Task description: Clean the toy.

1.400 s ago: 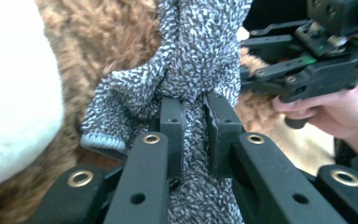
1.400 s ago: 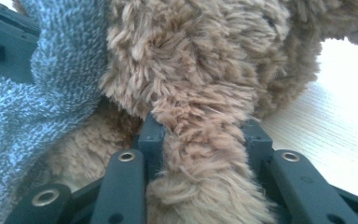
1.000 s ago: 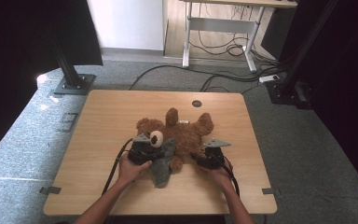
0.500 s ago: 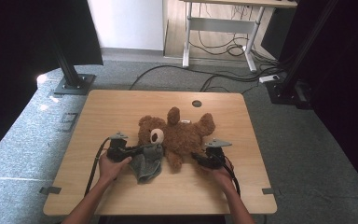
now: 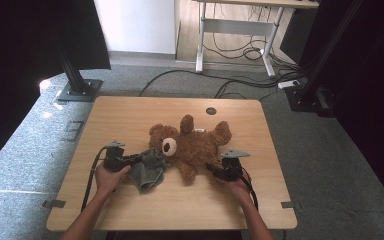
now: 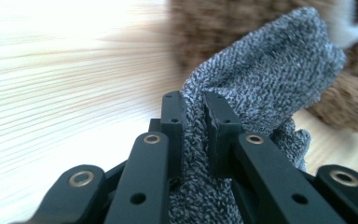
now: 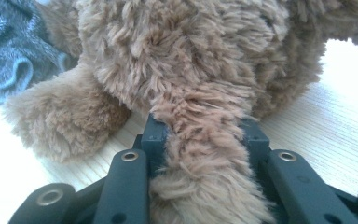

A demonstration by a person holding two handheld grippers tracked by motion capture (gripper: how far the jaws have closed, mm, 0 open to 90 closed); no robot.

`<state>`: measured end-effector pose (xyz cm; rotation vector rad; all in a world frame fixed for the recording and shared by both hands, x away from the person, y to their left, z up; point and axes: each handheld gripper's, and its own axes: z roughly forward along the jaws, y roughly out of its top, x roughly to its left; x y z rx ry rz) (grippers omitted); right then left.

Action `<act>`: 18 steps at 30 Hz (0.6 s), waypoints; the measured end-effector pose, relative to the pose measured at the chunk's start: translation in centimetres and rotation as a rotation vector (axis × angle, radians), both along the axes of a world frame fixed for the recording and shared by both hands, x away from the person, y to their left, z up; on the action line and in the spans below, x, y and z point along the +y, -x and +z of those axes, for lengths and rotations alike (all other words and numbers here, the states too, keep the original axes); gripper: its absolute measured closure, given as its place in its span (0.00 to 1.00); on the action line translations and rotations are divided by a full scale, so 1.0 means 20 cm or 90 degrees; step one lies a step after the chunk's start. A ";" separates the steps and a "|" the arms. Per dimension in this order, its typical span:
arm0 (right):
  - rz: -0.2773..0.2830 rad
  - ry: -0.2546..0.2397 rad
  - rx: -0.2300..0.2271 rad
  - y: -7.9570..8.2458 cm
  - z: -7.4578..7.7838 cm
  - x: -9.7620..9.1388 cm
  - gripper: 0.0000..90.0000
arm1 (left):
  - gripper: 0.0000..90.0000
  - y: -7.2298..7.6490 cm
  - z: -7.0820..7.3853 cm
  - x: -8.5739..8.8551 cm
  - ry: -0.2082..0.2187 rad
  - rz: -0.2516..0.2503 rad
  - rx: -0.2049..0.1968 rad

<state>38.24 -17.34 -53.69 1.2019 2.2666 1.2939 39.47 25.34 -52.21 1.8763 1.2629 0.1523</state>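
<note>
The left gripper (image 6: pixel 193 109) pinches the grey knitted garment (image 5: pixel 147 170) beside the teddy bear (image 5: pixel 192 147) lying mid-worktop (image 5: pixel 130 112); the right gripper (image 7: pixel 205 128) clamps one furry bear limb.

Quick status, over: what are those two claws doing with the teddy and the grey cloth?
Left gripper shut on grey cloth, beside bear's head. Right gripper clamped on teddy bear limb. Bear flat on table. Nothing in the way.

Black claw (image 6: pixel 193 114) links carry brass-ringed holes; forearms look bare, seemingly sleeveless.
</note>
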 end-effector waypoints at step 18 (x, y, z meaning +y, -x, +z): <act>-0.005 0.004 -0.003 0.00 0.00 0.02 0.72 | 0.88 0.05 0.12 -0.44 0.198 -0.253 -0.046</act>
